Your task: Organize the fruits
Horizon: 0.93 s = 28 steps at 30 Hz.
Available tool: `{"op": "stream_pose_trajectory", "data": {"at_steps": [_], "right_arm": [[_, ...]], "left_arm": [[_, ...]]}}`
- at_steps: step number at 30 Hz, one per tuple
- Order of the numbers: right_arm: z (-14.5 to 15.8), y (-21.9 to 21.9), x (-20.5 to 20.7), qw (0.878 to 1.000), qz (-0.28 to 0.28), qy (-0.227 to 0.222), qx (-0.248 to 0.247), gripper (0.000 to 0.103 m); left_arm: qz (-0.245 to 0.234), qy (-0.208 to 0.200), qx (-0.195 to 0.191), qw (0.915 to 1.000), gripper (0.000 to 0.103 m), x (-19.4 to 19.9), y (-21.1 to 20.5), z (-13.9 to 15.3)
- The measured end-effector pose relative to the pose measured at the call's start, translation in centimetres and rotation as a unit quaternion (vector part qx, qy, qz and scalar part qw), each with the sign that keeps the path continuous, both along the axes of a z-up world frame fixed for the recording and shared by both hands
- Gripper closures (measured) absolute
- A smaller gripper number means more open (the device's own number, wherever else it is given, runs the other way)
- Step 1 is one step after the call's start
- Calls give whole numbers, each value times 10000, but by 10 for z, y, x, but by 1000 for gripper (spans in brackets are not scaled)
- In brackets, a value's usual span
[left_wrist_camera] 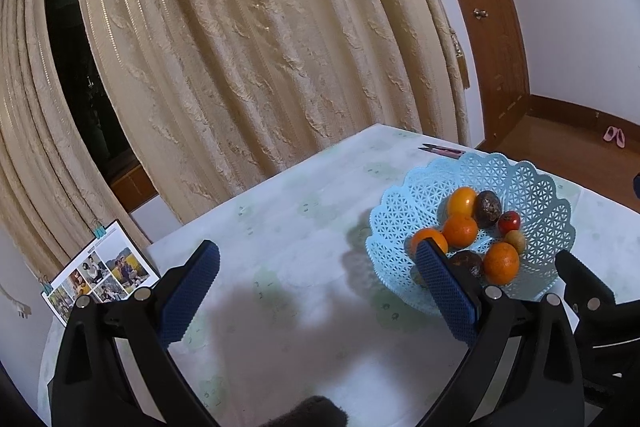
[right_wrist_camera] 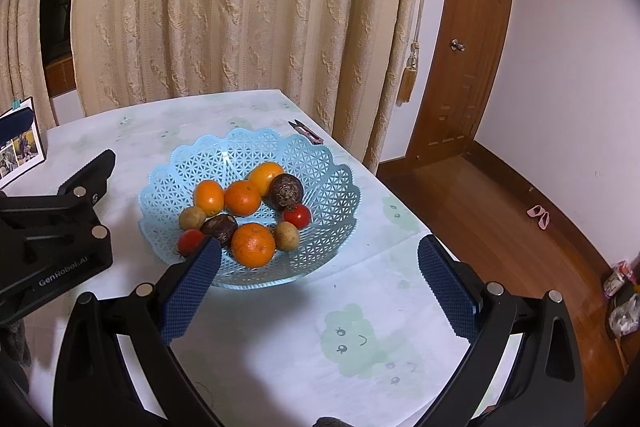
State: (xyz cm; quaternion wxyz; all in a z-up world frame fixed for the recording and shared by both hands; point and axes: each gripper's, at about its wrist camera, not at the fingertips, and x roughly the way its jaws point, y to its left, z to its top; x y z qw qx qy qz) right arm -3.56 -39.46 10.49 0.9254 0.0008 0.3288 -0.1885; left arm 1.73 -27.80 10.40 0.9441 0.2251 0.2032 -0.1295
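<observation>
A light blue lattice fruit basket [right_wrist_camera: 320,163] [left_wrist_camera: 408,203] stands on the white tablecloth. It holds several oranges [right_wrist_camera: 253,244] [left_wrist_camera: 501,263], two dark passion fruits [right_wrist_camera: 285,191], two red tomatoes [right_wrist_camera: 297,216] and two small tan fruits [right_wrist_camera: 286,235]. My left gripper [left_wrist_camera: 320,287] is open and empty over bare cloth, left of the basket; it also shows in the right wrist view [right_wrist_camera: 76,211]. My right gripper [right_wrist_camera: 320,283] is open and empty just in front of the basket, its left finger [right_wrist_camera: 192,283] over the near rim.
A pink-handled thread snip [right_wrist_camera: 306,131] lies behind the basket near the table's far edge. A photo print with clips [left_wrist_camera: 100,275] stands at the table's left edge. Curtains hang behind; a wooden door and floor are to the right.
</observation>
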Motion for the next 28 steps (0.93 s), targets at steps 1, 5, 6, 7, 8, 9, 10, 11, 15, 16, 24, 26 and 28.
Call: {"op": "stream_pose_trajectory", "data": {"at_steps": [1,5,6,7,8,9,10,11,15,16,24,26,28], "right_arm": [[0,0,0,10000,-3,0,1,3],[0,-4,0,10000,-42,2,18,3],[-1,-5,0,10000,-57,3,24,3],[-1,-6,0,10000,-68,3,28,3],[-1,-7,0,10000,-77,4,33,3],[-1,-7,0,10000,-86,6,37,3],[-1,-7,0,10000,-92,8,39,3],[-1,-7,0,9999,-95,6,40,3],[-1,-7,0,9999,-96,5,41,3],[-1,-7,0,9999,-95,2,42,3],[-4,4,1,9999,96,-6,114,3],[-6,13,2,9993,262,-8,254,3],[-11,26,3,9973,531,16,503,3]], "left_arm": [[-14,-1,6,10000,5,-1,-1,0],[-70,27,16,10000,5,-1,-5,1],[-72,29,23,10000,5,-2,-5,1],[-76,32,29,10000,5,-2,-6,1],[-81,40,33,10000,5,-1,-6,1],[-85,52,36,9999,5,-1,-7,1],[-95,71,39,9999,5,-1,-7,1],[-101,79,37,9999,5,-1,-8,1],[-157,94,30,9998,5,-2,-8,1],[-164,93,28,9998,5,-2,-7,0],[-18,455,-96,9989,5,6,11,0],[59,595,-151,9981,5,9,23,-2],[161,756,-209,9968,5,11,41,-5]]}}
